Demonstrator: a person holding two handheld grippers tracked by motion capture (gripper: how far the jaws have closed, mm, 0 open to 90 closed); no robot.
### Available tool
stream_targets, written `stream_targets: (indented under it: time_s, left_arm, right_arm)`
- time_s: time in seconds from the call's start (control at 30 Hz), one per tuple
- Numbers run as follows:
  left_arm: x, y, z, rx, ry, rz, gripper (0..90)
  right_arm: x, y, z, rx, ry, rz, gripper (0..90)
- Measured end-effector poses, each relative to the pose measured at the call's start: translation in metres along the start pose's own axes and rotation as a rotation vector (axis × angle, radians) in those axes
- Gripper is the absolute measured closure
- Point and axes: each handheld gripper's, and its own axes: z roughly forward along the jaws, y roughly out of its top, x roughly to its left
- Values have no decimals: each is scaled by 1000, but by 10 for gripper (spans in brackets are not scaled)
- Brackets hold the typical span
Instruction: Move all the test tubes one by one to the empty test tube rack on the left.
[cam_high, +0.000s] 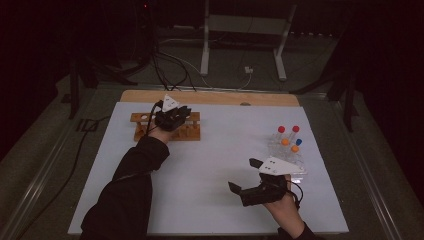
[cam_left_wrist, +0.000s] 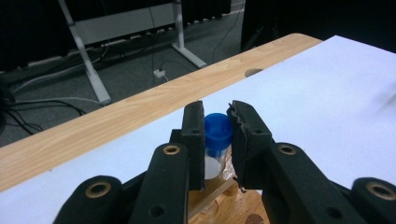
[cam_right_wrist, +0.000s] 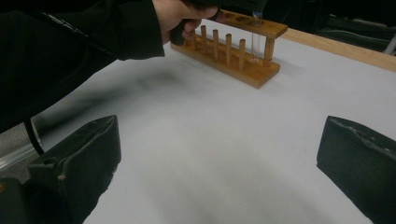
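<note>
The left tongs (cam_left_wrist: 218, 122) pinch a blue-capped tube (cam_left_wrist: 217, 140) just below its cap, holding it upright over the wooden rack (cam_high: 167, 126) at the far left of the desk (cam_high: 210, 200). The right tongs (cam_high: 245, 175) hang spread wide above bare white desk near the front, well apart from the rack. More capped tubes (cam_high: 288, 140) stand in a clear holder to the right.
</note>
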Motion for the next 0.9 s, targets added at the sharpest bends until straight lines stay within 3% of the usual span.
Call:
stream_targets:
  time_s: [0.2, 0.23, 0.37, 0.4, 0.5, 0.53, 0.67, 0.7, 0.73, 0.83, 0.9]
  left_arm:
    - [1, 1, -2, 8, -25, -4, 752]
    - [1, 2, -4, -6, -37, -5, 679]
    - [0, 8, -16, -15, -68, 0, 577]
    - [0, 10, -18, -13, -75, 2, 482]
    - [-2, 13, -29, -15, -98, 10, 444]
    - [-3, 14, -33, -20, -100, 7, 394]
    - [-6, 15, -51, -25, -135, 13, 270]
    - [-6, 14, -56, -30, -152, 5, 181]
    - [-7, 14, -61, -29, -165, 0, 181]
    - [-10, 10, -77, -31, -229, -4, 101]
    - [-14, 6, -88, -31, -258, 2, 39]
  right_arm:
    - [-2, 1, -1, -18, 12, 22, 0]
    - [-2, 2, -2, -28, 15, 24, 0]
    - [-3, 3, -5, -49, 21, 25, 0]
    - [-5, 5, -7, -54, 24, 33, 0]
    - [-7, 8, -9, -54, 19, 32, 0]
    - [-8, 10, -11, -54, 17, 24, 0]
    - [-16, 20, -24, -79, -15, 5, 0]
    - [-22, 25, -31, -96, -38, -1, 0]
    - [-22, 25, -31, -96, -38, -1, 0]
    - [-35, 31, -42, -119, -80, -9, 0]
    - [-51, 36, -54, -133, -120, -6, 0]
